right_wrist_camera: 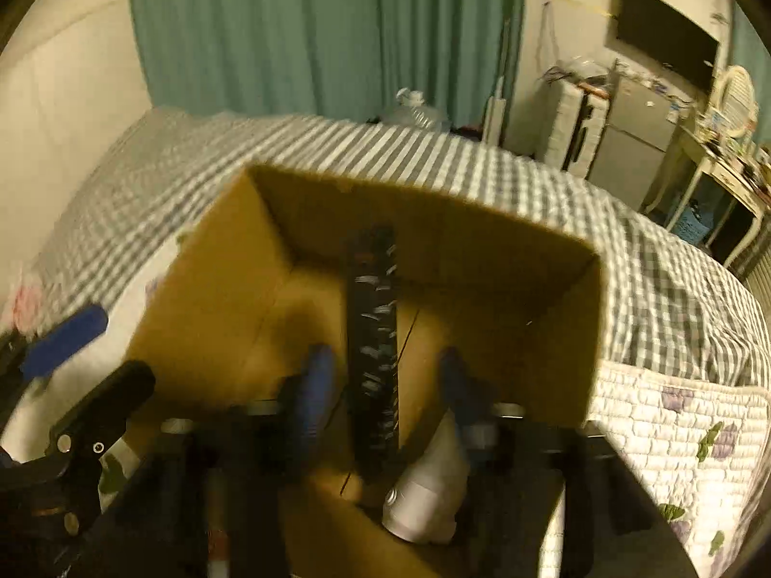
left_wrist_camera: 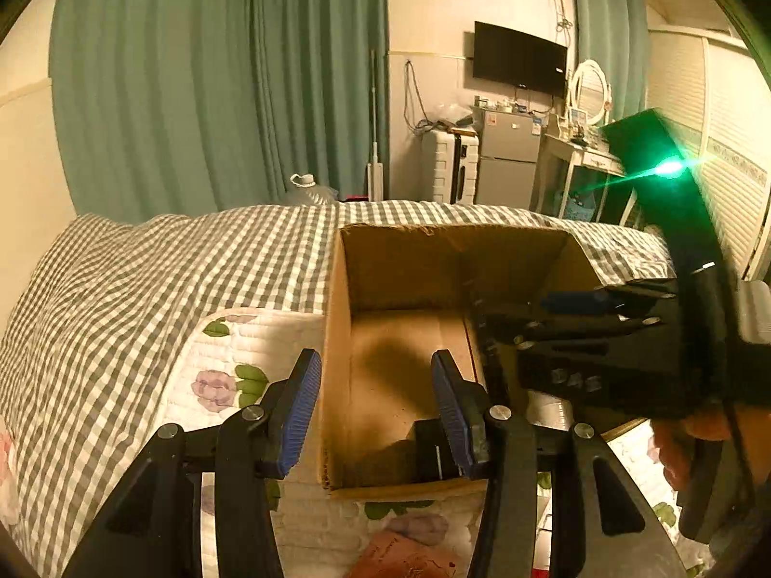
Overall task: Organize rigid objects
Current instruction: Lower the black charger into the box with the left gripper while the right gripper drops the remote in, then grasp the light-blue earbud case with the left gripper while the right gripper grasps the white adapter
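Note:
An open cardboard box (left_wrist_camera: 337, 337) stands on the bed; it also shows in the right wrist view (right_wrist_camera: 202, 298). My left gripper (left_wrist_camera: 376, 409) is open and empty, its fingers straddling the box's near left wall. A small black object (left_wrist_camera: 429, 448) lies in the box's near corner. My right gripper (right_wrist_camera: 385, 385) is open above the box, seen from the side in the left wrist view (left_wrist_camera: 486, 318). A long black brush-like object (right_wrist_camera: 373, 347) hangs or falls between its fingers, touching neither. A white object (right_wrist_camera: 429, 491) lies in the box below.
The bed has a grey checked cover (left_wrist_camera: 144, 279) and a floral quilt (left_wrist_camera: 241, 366). Green curtains (left_wrist_camera: 217, 72), a TV (left_wrist_camera: 518, 58), a fridge (left_wrist_camera: 508, 154), a white suitcase (left_wrist_camera: 450, 164) and a dressing table (left_wrist_camera: 578, 154) stand behind the bed.

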